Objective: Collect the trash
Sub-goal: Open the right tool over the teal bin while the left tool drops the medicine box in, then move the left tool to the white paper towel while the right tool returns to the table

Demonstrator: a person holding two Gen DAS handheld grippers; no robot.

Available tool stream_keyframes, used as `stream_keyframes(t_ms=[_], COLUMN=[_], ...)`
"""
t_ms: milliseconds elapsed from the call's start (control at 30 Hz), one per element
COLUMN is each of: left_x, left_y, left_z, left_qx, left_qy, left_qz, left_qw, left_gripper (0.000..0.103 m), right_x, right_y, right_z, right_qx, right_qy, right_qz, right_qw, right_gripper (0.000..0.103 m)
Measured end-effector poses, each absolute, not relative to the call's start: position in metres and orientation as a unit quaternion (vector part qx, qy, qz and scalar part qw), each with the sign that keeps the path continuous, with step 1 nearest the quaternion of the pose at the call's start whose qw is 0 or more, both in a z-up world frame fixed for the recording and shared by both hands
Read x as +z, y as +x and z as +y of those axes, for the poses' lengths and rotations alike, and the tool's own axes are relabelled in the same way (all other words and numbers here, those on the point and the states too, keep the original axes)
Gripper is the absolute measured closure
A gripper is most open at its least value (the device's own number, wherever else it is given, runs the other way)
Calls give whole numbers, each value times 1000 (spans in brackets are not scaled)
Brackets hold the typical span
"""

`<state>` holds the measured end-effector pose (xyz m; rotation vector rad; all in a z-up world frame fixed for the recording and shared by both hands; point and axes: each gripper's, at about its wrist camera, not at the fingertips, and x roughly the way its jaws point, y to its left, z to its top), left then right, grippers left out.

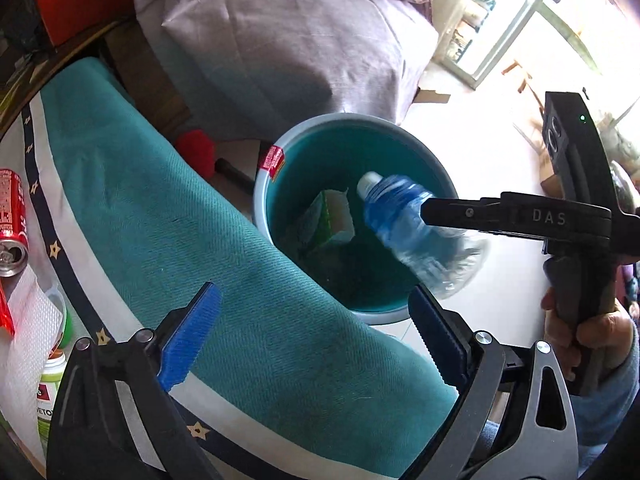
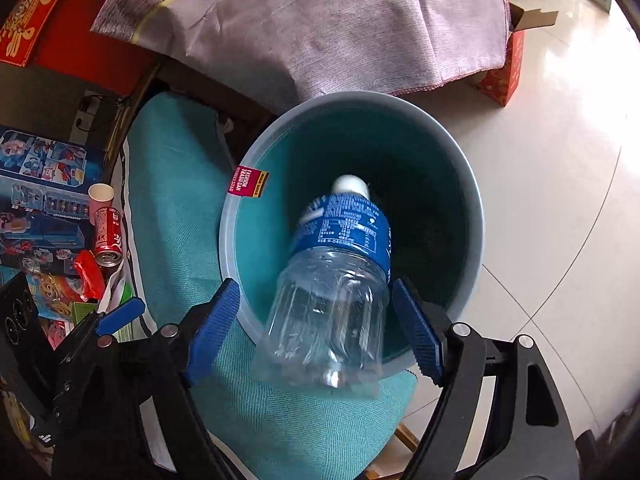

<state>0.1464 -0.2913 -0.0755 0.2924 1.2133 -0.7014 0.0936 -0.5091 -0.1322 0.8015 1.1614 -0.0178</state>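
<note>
- Floor: pale glossy tiles, with thin joint lines visible at 3 to 4 o'clock in the right wrist view.
- Trash can: round, grey rim, teal interior, standing on the floor; a red label sits on its rim at 9 o'clock.
- Red patterned box: on the floor at 1 o'clock, partly under a lilac cloth.
- Teal towel: spread over a raised surface touching the can's 9 o'clock side.
- Red can: lying on that surface at 9 o'clock in the left wrist view.
</note>
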Motion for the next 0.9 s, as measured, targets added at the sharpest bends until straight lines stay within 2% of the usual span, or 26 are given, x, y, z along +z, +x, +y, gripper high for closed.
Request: stream_keyframes(t_ms=[267, 567, 900], left_x=[-69, -57, -27], left_y=[143, 131, 119], left_z=[-270, -240, -157], left_qx=[-319, -314, -272], left_qy=[106, 89, 51], left_qz=[556, 547, 520], left_qw=[760, 771, 808], left_gripper=[8, 7, 7], right_x=[-123, -107, -76], right_y=[91, 85, 96], right_z=[-501, -477, -412], right_qx=[-16, -17, 24], right_qy=[356, 345, 294], right_qz=[541, 548, 555], right_qw=[762, 762, 778], right_gripper=[21, 20, 20])
